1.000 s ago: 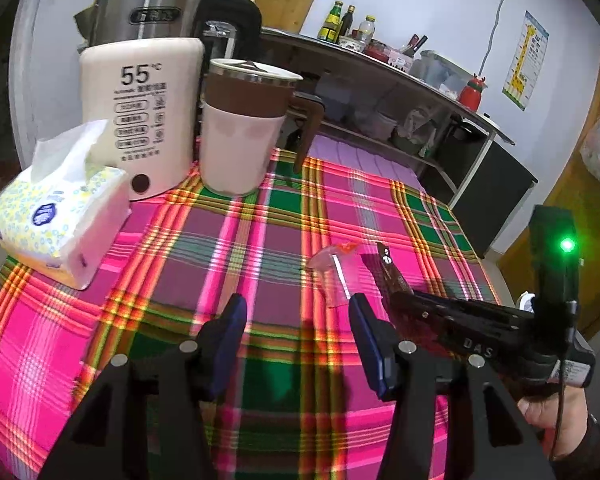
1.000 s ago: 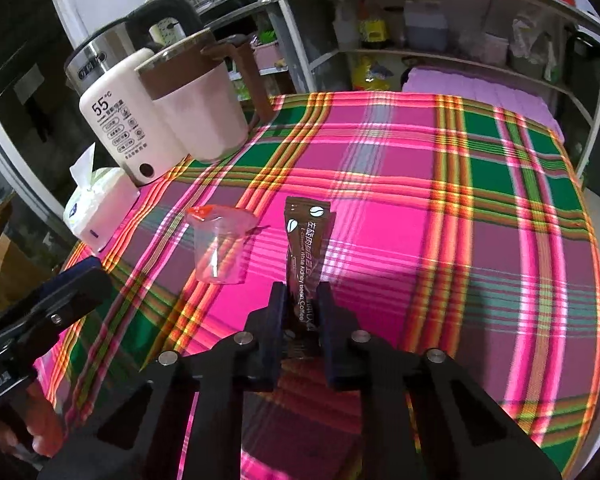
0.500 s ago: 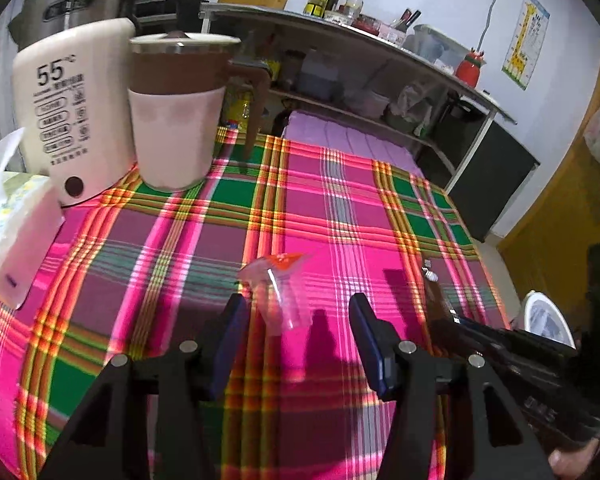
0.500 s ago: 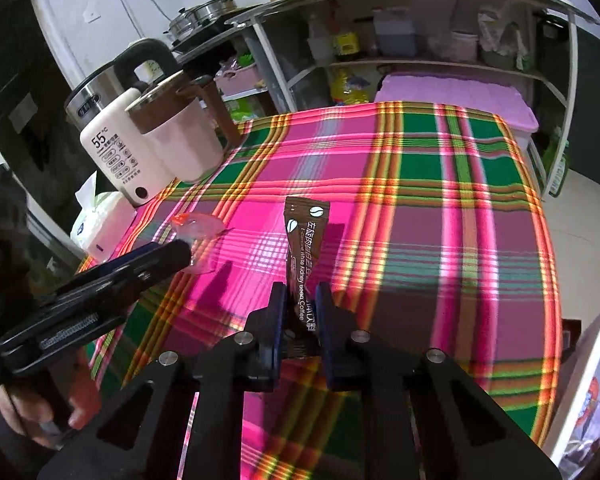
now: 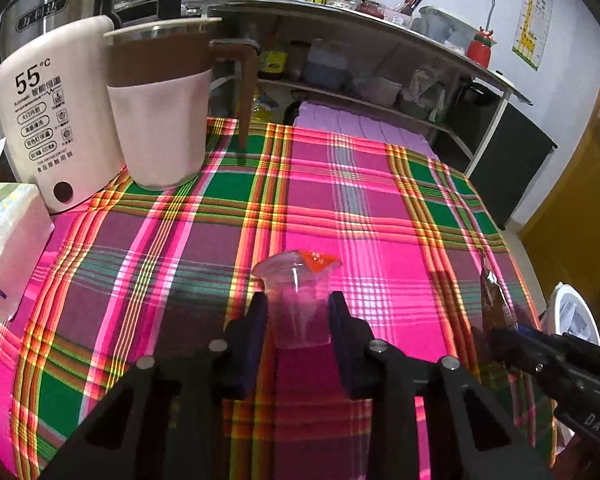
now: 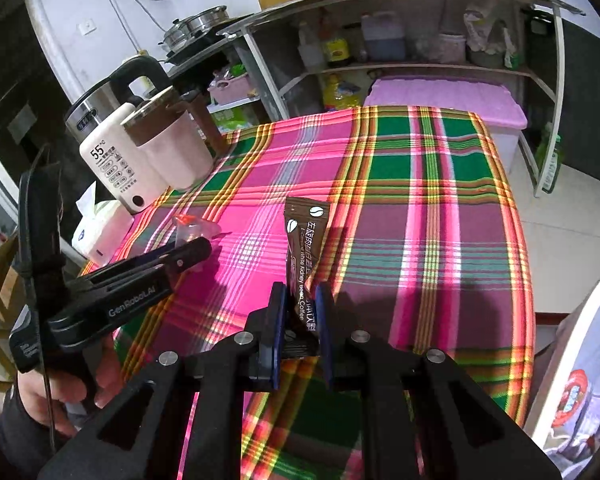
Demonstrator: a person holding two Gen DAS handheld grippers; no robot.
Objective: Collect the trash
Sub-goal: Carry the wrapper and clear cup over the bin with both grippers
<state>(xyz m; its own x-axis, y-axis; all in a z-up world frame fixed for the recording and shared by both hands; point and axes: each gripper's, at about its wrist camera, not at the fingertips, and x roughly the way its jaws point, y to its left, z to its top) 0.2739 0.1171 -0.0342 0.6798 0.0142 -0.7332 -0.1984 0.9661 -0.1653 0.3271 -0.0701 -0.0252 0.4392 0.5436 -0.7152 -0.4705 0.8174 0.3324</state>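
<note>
**Both claws on trash over the plaid surface**

Left wrist view: the left claw (image 5: pixel 298 320) is sitting low in the frame's centre with a clear plastic cup (image 5: pixel 298 304) between its fingers (image 5: pixel 256 320). Its jaws have just been closing, and now both pads are lying against the cup's sides, gripping it. The cup is standing upright on the plaid surface (image 5: pixel 160 248), with an orange peeled lid (image 5: pixel 318 260) hanging at its rim. In the upper left, a white warmer (image 5: pixel 56 120) marked 55 °C and a pink-and-brown jug (image 5: pixel 160 112) are standing side by side, a steel kettle (image 5: pixel 40 12) behind them. A tissue pack (image 5: pixel 8 240) is lying at the left edge. At the right edge the right claw (image 5: pixel 496 332) is reaching in, carrying a brown sachet (image 5: pixel 492 300) seen edge-on. A shelf (image 5: pixel 360 12) with bottles is running across the top.

Right wrist view: the right claw (image 6: pixel 300 320) is sitting low in the centre, its jaws narrow and clamped on the lower end of the sachet (image 6: pixel 304 240), a coffee stick that is pointing up and away, lifted above the surface (image 6: pixel 420 200). To the left, the left claw (image 6: pixel 196 250) is stretching in from a hand (image 6: pixel 60 392) at the lower left, its tips at the cup (image 6: pixel 188 228), which is sitting left of centre near the surface's left edge. The warmer (image 6: pixel 116 168) and jug (image 6: pixel 172 148) are standing in the left-hand part of the frame, with the tissue pack (image 6: pixel 100 232) below them. A purple bin (image 6: pixel 440 100) is sitting beyond the surface's far edge.
</note>
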